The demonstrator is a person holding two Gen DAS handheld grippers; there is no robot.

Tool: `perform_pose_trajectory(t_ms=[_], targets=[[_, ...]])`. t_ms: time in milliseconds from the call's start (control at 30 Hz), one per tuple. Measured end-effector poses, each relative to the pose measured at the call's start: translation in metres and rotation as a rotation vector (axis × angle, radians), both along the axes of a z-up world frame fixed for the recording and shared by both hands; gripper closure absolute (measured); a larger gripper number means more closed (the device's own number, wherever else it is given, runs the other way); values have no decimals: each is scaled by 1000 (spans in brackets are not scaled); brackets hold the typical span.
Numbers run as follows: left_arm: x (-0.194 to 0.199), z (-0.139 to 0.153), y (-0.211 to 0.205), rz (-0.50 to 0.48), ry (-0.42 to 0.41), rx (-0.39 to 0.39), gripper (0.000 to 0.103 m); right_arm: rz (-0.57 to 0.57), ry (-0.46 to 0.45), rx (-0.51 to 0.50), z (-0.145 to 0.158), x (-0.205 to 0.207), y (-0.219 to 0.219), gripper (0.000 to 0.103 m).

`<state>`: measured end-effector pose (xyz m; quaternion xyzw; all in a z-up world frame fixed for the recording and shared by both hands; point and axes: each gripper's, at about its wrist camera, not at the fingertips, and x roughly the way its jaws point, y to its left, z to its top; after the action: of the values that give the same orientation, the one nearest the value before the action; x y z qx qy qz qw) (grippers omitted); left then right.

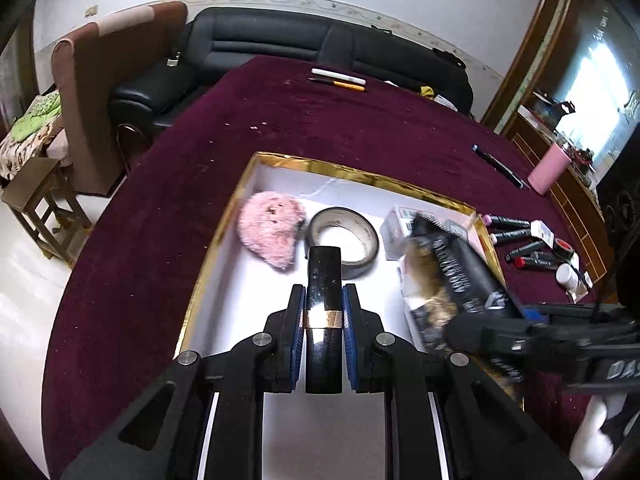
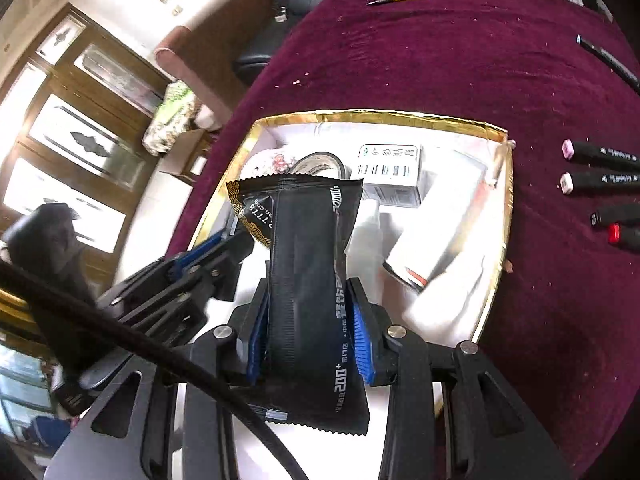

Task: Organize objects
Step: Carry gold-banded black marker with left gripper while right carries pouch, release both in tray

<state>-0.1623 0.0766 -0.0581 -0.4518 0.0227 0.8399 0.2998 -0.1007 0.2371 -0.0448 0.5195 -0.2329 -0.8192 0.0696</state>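
A gold-rimmed white box (image 1: 360, 170) lies on the maroon tablecloth. In it are a pink fluffy pouch (image 1: 270, 236), a grey tape roll (image 1: 344, 240) and a small barcoded carton (image 2: 390, 168). My left gripper (image 1: 323, 292) is shut on a black lipstick tube (image 1: 324, 268) with a gold band, held above the box's near left part. My right gripper (image 2: 310, 300) is shut on a black snack packet (image 2: 308, 240), squeezed at its middle, over the box's right half. In the left wrist view the same packet (image 1: 460, 276) is blurred. The left gripper's fingers (image 2: 208, 252) show beside the packet.
Several black markers (image 2: 600, 156) with coloured caps lie on the cloth right of the box. A white bottle (image 1: 568, 274), a dark pen (image 1: 500, 166) and a pink cup (image 1: 548, 168) sit further right. Two pens (image 1: 338, 80) lie at the far edge, before a black sofa (image 1: 280, 44).
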Motion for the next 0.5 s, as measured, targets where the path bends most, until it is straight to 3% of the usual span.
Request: perform_pose_trajectory(t_ms=[167, 233, 267, 500], targets=[[0, 2, -5, 23, 8, 10, 86, -21, -17, -14, -5, -2, 0, 67], [0, 3, -6, 33, 17, 3, 68, -35, -11, -19, -4, 1, 0, 67], [0, 4, -7, 44, 20, -1, 64, -38, -3, -23, -3, 1, 1, 67], [16, 19, -7, 49, 79, -9, 62, -68, 63, -34, 14, 15, 12, 67]])
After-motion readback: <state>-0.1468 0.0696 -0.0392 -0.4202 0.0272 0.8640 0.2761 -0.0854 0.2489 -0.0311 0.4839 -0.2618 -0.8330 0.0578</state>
